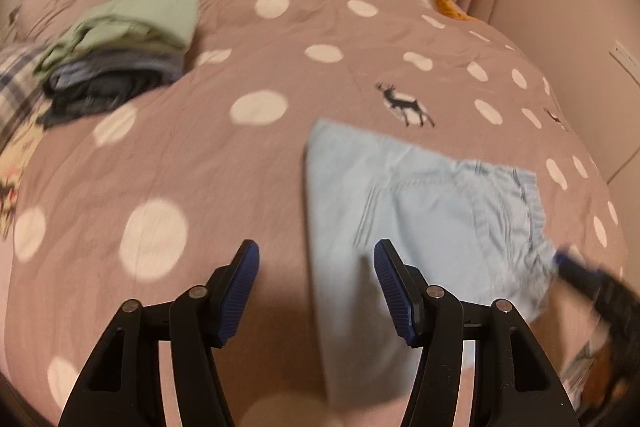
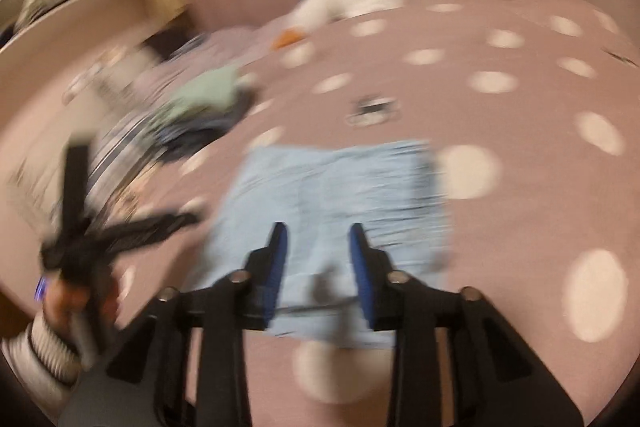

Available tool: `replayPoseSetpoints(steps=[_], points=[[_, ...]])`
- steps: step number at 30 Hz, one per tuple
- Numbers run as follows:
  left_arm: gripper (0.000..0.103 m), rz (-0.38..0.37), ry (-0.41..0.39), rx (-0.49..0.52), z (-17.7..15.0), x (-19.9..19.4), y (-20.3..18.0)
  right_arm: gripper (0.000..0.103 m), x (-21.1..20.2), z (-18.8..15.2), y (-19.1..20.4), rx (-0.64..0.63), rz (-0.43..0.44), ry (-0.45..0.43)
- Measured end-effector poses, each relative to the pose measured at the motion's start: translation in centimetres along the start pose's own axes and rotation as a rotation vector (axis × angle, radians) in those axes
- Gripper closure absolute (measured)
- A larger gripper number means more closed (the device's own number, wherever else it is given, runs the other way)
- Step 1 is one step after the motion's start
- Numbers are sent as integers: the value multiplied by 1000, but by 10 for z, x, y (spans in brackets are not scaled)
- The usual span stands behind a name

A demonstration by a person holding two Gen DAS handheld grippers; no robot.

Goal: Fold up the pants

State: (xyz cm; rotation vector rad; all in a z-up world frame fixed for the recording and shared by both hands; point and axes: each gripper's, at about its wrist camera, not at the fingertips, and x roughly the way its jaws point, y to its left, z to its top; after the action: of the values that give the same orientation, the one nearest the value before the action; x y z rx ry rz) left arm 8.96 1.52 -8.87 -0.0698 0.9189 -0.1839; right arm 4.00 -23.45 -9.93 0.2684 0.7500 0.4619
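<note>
The pants (image 1: 424,211) are lying folded on the bed (image 1: 224,163), near a clothes pile (image 1: 120,67). Both the left tongs (image 1: 316,267) and right tongs (image 2: 318,251) are being held wide above them, gripping nothing.

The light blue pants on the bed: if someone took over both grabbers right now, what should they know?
Left gripper: open, empty, above the left edge of the light blue denim pants.
Right gripper: open, empty, over the same pants.
The pants lie folded into a compact rectangle on the pink polka-dot duvet.
A stack of folded clothes sits far left.
Left to do: probably a final fold or moving them to the stack.
</note>
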Motion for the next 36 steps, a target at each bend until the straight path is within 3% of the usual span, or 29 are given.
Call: replayPoseSetpoints(steps=[2,4,7,12,16,22,36], points=[[50,-11,-7,34,8,7,-8,83,18,-3,17,-36,57,46],[75,-14,1,69,13,16,-15,87,37,-6,34,-67,106,86],[86,-7,24,119,15,29,-23,87,63,-11,58,-133,159,128],[87,-7,41,165,16,42,-25,87,87,-17,68,-167,165,190],[87,-3,82,175,16,58,-23,92,102,-25,57,-143,163,258],[87,7,102,203,14,69,-25,93,107,-25,53,-117,175,259],[87,-7,85,159,18,61,-20,93,96,-31,56,-116,168,260]])
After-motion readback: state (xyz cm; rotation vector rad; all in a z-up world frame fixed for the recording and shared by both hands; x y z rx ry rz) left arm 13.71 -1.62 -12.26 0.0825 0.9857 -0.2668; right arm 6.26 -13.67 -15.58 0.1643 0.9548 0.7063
